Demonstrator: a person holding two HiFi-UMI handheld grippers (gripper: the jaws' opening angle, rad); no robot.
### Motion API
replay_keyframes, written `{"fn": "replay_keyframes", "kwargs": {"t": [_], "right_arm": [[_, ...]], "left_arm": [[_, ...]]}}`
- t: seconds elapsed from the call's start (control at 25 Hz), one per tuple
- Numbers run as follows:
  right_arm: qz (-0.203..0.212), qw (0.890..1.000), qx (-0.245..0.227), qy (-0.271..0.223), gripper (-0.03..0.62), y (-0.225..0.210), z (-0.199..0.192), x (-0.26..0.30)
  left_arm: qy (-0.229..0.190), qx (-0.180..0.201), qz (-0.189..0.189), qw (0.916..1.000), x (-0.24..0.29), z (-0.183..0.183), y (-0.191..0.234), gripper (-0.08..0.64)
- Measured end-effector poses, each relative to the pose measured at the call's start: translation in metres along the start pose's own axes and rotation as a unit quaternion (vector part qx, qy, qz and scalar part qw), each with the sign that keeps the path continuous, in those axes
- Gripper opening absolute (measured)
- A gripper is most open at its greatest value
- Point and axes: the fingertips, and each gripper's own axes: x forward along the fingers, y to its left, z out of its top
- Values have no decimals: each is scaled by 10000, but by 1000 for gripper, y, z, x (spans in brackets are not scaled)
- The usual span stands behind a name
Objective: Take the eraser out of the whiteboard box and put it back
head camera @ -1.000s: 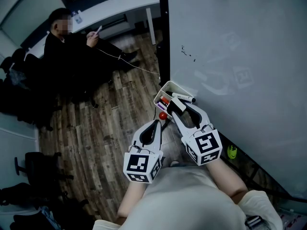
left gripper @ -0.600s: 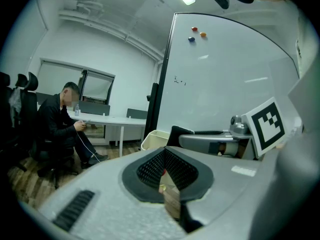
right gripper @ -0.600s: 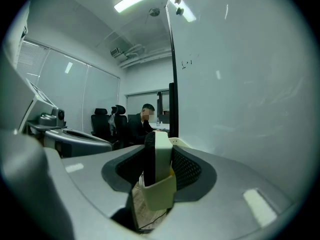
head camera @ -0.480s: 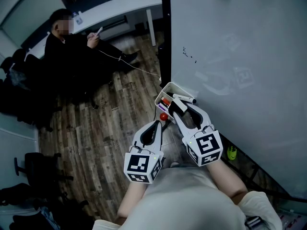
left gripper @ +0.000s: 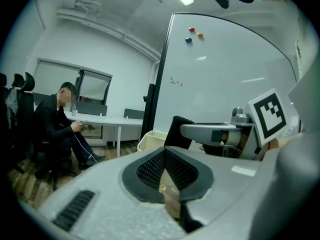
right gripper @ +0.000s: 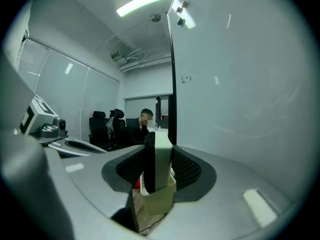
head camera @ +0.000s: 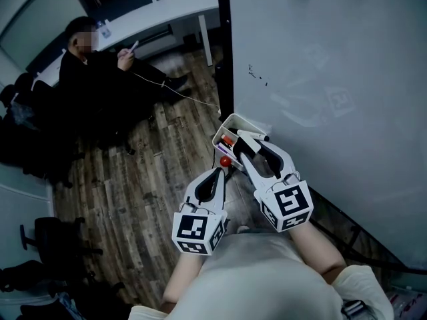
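Head view: the right gripper (head camera: 245, 145) clamps a black-and-white eraser (head camera: 240, 151) just over the white box (head camera: 229, 121) at the whiteboard (head camera: 333, 65) edge, above a wood-plank floor (head camera: 147, 179) where a person (head camera: 93, 79) sits. Left gripper view: the left gripper (left gripper: 163, 153) has its jaws together on nothing, and three magnets (left gripper: 191, 30) dot the board, whose small scribble is unreadable. Right gripper view: the eraser stands upright between the pads, black felt left, white body right, lower end at the box.
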Motion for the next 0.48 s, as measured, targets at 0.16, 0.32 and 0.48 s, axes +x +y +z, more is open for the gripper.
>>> {"fn": "replay_keyframes", "kwargs": {"t": [0.16,0.32,0.48], "right_arm": [[-28,9999,-38,-106,169,0,6,-4],[-67,9997,-66,-206,167,4,15,-10],[-131,9994,-70,-324,167,8,23,-16]], "left_arm": [[-5,19,-30,10000,-1,-1,-2,6],[-22,25,-50,10000,-7,0,-4,6],[-32,41,-57,10000,-15,1,-4,6]]}}
